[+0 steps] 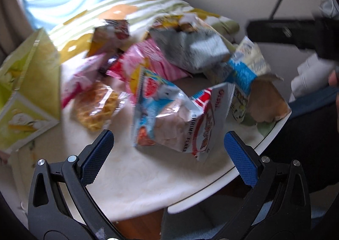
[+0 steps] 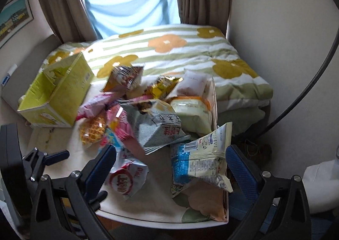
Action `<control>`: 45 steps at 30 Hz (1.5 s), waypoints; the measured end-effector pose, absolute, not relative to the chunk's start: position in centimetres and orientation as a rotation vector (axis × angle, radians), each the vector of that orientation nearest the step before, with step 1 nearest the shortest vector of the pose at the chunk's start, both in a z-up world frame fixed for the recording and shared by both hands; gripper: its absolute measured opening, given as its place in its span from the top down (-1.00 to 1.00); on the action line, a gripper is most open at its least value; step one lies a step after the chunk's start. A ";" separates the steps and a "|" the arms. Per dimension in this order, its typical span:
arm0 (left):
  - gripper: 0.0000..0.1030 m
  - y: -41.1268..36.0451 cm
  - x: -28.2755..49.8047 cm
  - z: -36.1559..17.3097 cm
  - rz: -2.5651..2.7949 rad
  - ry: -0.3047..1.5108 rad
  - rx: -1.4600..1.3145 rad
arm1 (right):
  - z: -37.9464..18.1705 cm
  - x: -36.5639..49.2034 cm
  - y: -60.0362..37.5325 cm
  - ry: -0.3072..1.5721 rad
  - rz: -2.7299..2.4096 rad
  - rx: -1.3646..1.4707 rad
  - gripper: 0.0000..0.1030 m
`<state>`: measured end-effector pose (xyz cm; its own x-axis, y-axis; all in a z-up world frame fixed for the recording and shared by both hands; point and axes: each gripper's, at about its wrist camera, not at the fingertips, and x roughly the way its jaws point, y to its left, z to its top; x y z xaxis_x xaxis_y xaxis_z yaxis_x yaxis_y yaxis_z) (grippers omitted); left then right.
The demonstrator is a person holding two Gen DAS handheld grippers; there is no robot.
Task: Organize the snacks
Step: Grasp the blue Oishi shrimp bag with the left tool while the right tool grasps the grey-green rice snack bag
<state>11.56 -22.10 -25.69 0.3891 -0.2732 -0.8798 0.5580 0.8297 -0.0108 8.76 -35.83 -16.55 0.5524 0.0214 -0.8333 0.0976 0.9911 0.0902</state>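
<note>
The left gripper [image 1: 168, 155] hangs low over the white table [image 1: 135, 180] with its blue-padded jaws spread wide and nothing between them. Straight ahead of it, just beyond the fingertips, stands the Oishi bag [image 1: 186, 117] (shrimp flavour, by its print), crumpled and tilted. Ahead and to its left lies the waffle pack [image 1: 95, 108], and farther left the green box [image 1: 27, 91]. Behind the Oishi bag the heap rises: a pink bag [image 1: 148, 64], a grey bag [image 1: 190, 47], and to the right a blue-and-cream bag [image 1: 243, 70] leaning on a cardboard flap [image 1: 267, 100]. The right gripper [image 2: 170, 164] is likewise spread and empty, with the blue-and-cream bag [image 2: 203, 161] just inside its right finger and the Oishi bag [image 2: 127, 178] beside its left one. The grey bag [image 2: 156, 127] sits ahead of it, the waffle pack [image 2: 93, 131] ahead-left, the green box [image 2: 57, 93] far left. Beyond the table is a flowered blanket [image 2: 169, 53].
</note>
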 end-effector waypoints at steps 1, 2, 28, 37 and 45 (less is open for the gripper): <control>-0.99 -22.4 11.8 -26.3 -0.552 1.051 0.318 | -17.0 9.2 -35.8 0.998 -0.043 0.135 -0.99; -0.99 -22.7 11.9 -26.8 -0.558 1.051 0.329 | -17.3 9.6 -35.9 1.007 -0.043 0.136 -0.99; -0.96 -26.5 20.8 -33.5 -0.717 1.162 0.353 | -24.7 18.0 -35.8 1.199 0.170 0.164 -0.99; -0.51 -26.5 22.0 -33.3 -0.759 1.175 0.319 | -25.3 18.4 -36.1 1.207 0.193 0.194 -0.99; -0.45 -24.7 21.0 -31.2 -0.746 1.149 0.303 | -25.0 18.1 -36.1 1.199 0.205 0.180 -0.73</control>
